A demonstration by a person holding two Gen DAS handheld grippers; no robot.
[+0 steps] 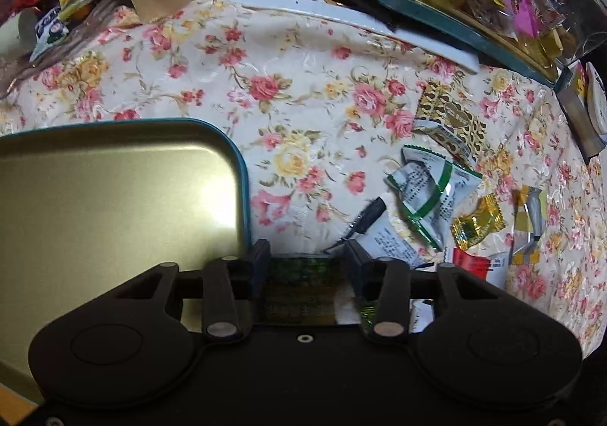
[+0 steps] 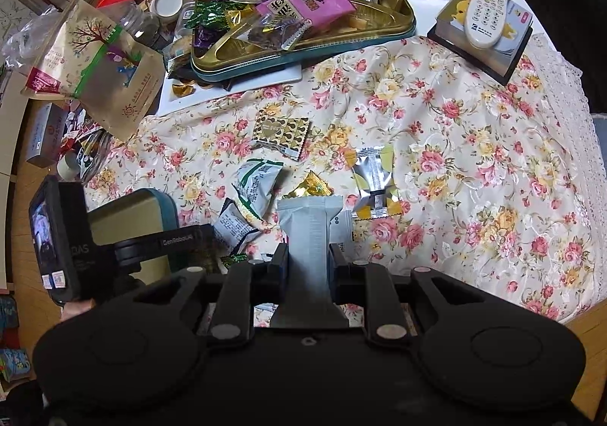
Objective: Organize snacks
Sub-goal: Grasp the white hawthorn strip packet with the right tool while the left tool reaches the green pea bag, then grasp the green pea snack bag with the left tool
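Note:
My right gripper (image 2: pixel 306 255) is shut on a grey-white snack bar wrapper (image 2: pixel 309 228) and holds it above the floral cloth. My left gripper (image 1: pixel 305 255) stands over a green and gold packet (image 1: pixel 299 287) with its jaws spread to either side; whether they press on it is unclear. An empty teal tin lid (image 1: pixel 114 183) lies just left of it, also in the right wrist view (image 2: pixel 151 209). Loose snacks lie on the cloth: a green-white packet (image 1: pixel 428 194) (image 2: pixel 258 190), a gold candy (image 1: pixel 478 223) (image 2: pixel 309 185), a leopard-print packet (image 1: pixel 451 118) (image 2: pixel 282 131), a silver-yellow packet (image 2: pixel 375 186).
A teal tin (image 2: pixel 379 35) heaped with snacks rests on a white tray (image 2: pixel 227 84) at the back. A brown paper bag (image 2: pixel 98 69) stands at the left. A remote (image 2: pixel 489 8) lies on a box at the back right. The table edge runs along the right.

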